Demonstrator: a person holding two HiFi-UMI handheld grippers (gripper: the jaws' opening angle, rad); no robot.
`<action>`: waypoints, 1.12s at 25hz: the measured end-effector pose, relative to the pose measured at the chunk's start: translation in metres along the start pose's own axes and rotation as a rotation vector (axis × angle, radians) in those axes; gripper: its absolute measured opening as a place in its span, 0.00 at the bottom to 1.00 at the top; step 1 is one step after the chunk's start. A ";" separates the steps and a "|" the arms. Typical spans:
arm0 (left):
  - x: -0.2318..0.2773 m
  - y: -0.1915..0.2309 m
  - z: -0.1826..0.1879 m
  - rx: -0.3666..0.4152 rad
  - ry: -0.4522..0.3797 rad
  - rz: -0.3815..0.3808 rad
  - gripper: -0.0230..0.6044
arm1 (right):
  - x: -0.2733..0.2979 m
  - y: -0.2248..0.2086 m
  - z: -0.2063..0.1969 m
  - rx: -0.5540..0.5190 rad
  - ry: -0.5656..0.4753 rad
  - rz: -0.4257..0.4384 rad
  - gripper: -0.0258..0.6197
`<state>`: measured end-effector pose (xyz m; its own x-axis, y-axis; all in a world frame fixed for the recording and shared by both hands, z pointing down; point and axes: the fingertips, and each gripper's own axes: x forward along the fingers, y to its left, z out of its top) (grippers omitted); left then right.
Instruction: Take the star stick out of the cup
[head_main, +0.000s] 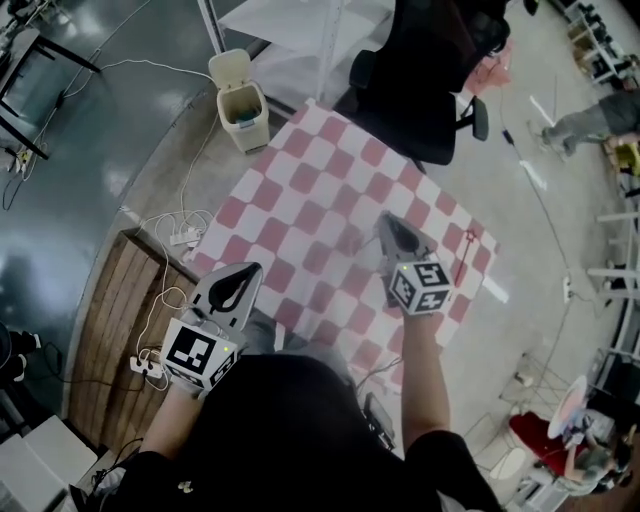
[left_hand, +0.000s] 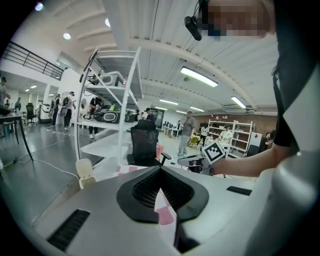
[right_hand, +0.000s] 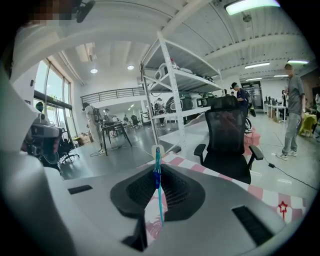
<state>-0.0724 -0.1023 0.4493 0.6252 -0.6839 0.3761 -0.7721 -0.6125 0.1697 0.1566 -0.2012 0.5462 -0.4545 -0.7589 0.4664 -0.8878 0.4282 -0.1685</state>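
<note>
1. Right tool (right_hand: 157, 169): pressed together on the blue star stick (right_hand: 159, 200), which is pinched between its jaws.
2. Star stick: held upright, its long axis running above and below the right tool; a straight upward lift is judged necessary.
3. Left tool (left_hand: 160, 174): pressed together, empty, held well apart from the right tool.
4. Cup: not made out beneath the right tool.

Bright ceiling strips (left_hand: 200, 76); floor (head_main: 60, 130) glare; fisheye edges.

Held close to the body, the left gripper (head_main: 245, 272) has its jaws together, empty; the right gripper (head_main: 388, 225), arm outstretched, pinches the blue stick (right_hand: 158, 185).
</note>
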 end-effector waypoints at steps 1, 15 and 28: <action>0.001 0.000 0.001 0.003 -0.003 -0.009 0.10 | -0.003 0.001 0.002 0.004 -0.004 -0.006 0.09; 0.021 -0.013 0.038 0.064 -0.071 -0.155 0.10 | -0.084 0.018 0.080 -0.021 -0.149 -0.104 0.09; 0.037 -0.044 0.085 0.136 -0.156 -0.329 0.10 | -0.206 0.064 0.150 -0.049 -0.375 -0.214 0.09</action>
<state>-0.0053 -0.1344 0.3781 0.8547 -0.4880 0.1769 -0.5120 -0.8487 0.1322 0.1824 -0.0908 0.3094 -0.2629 -0.9550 0.1375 -0.9646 0.2574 -0.0568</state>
